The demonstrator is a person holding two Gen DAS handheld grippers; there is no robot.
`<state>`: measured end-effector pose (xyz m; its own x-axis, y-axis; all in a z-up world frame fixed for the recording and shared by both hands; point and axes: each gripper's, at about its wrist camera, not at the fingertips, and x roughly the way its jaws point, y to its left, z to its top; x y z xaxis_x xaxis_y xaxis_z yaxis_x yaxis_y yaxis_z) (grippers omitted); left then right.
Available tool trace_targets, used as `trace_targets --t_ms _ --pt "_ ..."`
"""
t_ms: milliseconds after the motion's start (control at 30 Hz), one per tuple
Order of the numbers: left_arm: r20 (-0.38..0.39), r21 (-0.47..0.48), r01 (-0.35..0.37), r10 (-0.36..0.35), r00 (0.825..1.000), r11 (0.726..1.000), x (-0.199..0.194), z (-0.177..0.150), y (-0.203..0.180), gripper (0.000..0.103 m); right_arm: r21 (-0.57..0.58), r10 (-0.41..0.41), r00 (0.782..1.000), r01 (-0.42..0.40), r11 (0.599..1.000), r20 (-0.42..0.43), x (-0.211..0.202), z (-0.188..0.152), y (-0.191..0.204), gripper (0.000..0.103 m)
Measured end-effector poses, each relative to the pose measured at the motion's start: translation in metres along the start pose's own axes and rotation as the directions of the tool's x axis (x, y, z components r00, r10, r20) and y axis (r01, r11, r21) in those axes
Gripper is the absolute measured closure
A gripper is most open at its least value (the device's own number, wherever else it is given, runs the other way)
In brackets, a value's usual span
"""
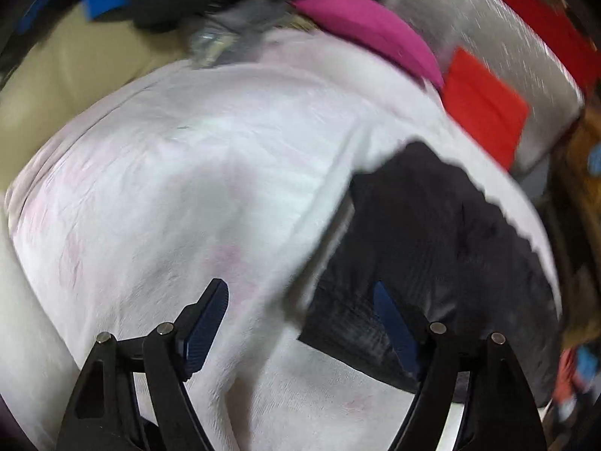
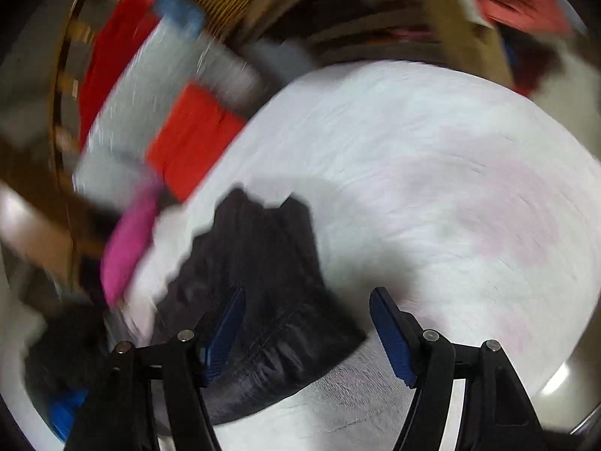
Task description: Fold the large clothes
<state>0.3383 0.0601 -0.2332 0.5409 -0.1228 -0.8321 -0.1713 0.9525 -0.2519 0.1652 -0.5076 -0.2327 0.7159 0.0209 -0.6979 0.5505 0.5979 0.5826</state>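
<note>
While the dark garment (image 2: 259, 293) lies crumpled on the white cloth (image 1: 169, 188), the left gripper (image 1: 300, 323) and right gripper (image 2: 306, 323) hover wide open, holding nothing.

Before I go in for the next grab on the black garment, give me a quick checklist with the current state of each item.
1. Left gripper open: ok, fingers wide apart, nothing between them.
2. Right gripper open: ok, empty.
3. Black garment within reach: ok, it lies on the white cloth just ahead of both grippers.
4. Garment flat: not ok, bunched with jagged edges.
5. Nearby clutter: not ok, pink item and red cloth sit beside the white cloth.
6. Seams or corners to grab: cannot tell, both views are blurred.
</note>
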Motion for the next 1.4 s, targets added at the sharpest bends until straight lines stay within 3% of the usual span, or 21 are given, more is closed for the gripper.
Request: trace_targets --t_ms 100,133,200,233,267,433,500,600,700,733,767,833,933,1100,1400 --pt "-0.057 0.030 -0.035 0.036 0.998 0.999 0.016 -0.001 0.000 0.023 -0.071 -0.063 0.995 0.058 0.996 -0.078 0.027 0.004 0.007 0.039" --pt "-0.064 0.019 -0.028 0.029 0.998 0.999 0.016 -0.004 0.007 0.023 -0.095 -0.087 0.990 0.077 0.992 -0.107 0.036 0.003 0.006 0.057" --pt "-0.067 -0.014 -0.012 0.011 0.998 1.000 0.018 -0.004 0.015 0.026 -0.108 -0.101 0.991 0.092 0.990 -0.090 0.035 0.001 0.003 0.071" --pt "-0.060 -0.020 -0.004 0.003 0.998 1.000 0.016 -0.003 0.017 0.035 -0.112 -0.100 0.992 0.091 0.990 -0.078 0.032 0.001 0.002 0.079" --pt "-0.052 -0.009 -0.001 0.000 0.999 1.000 0.015 -0.002 0.016 0.042 -0.124 -0.107 0.993 0.099 0.987 -0.059 0.029 0.001 0.004 0.082" --pt "-0.068 0.034 -0.055 0.057 0.996 0.998 0.030 -0.005 0.011 0.042 -0.193 -0.191 0.980 0.177 0.965 -0.055 0.043 -0.008 0.009 0.083" --pt "-0.070 0.021 -0.051 0.053 0.996 0.998 0.026 -0.003 0.015 0.042 -0.160 -0.173 0.984 0.164 0.973 -0.045 0.035 -0.007 0.005 0.083" --pt "-0.061 0.013 -0.046 0.047 0.997 0.999 0.012 -0.005 0.020 0.042 -0.076 -0.104 0.994 0.101 0.992 -0.035 0.016 -0.004 0.002 0.081" --pt "-0.018 0.035 -0.083 0.084 0.996 0.996 -0.009 -0.008 0.016 0.040 -0.108 -0.087 0.995 0.091 0.990 0.041 -0.009 -0.006 0.013 0.076" --pt "-0.011 0.038 -0.092 0.093 0.996 0.995 -0.015 -0.010 0.015 0.035 -0.133 -0.078 0.995 0.087 0.987 0.068 -0.021 -0.009 0.015 0.065" --pt "0.010 0.041 -0.104 0.104 0.995 0.994 -0.027 -0.012 0.012 0.030 -0.154 -0.073 0.994 0.085 0.984 0.084 -0.028 -0.013 0.021 0.040" --pt "0.065 0.074 -0.125 0.121 0.991 0.989 -0.049 -0.017 0.005 0.024 -0.196 -0.027 0.992 0.051 0.979 0.125 -0.041 -0.025 0.038 0.019" --pt "0.171 0.153 -0.192 0.165 0.971 0.969 -0.083 -0.028 -0.011 0.017 -0.323 -0.006 0.984 0.065 0.944 0.180 -0.064 -0.046 0.067 0.019" --pt "0.332 0.212 -0.238 0.160 0.930 0.948 -0.142 -0.046 -0.035 0.009 -0.422 0.022 0.988 0.044 0.906 0.150 -0.091 -0.075 0.107 0.019" --pt "0.450 0.245 -0.239 0.108 0.886 0.940 -0.221 -0.076 -0.056 0.007 -0.551 0.011 0.982 0.097 0.829 0.188 -0.151 -0.125 0.151 0.019"
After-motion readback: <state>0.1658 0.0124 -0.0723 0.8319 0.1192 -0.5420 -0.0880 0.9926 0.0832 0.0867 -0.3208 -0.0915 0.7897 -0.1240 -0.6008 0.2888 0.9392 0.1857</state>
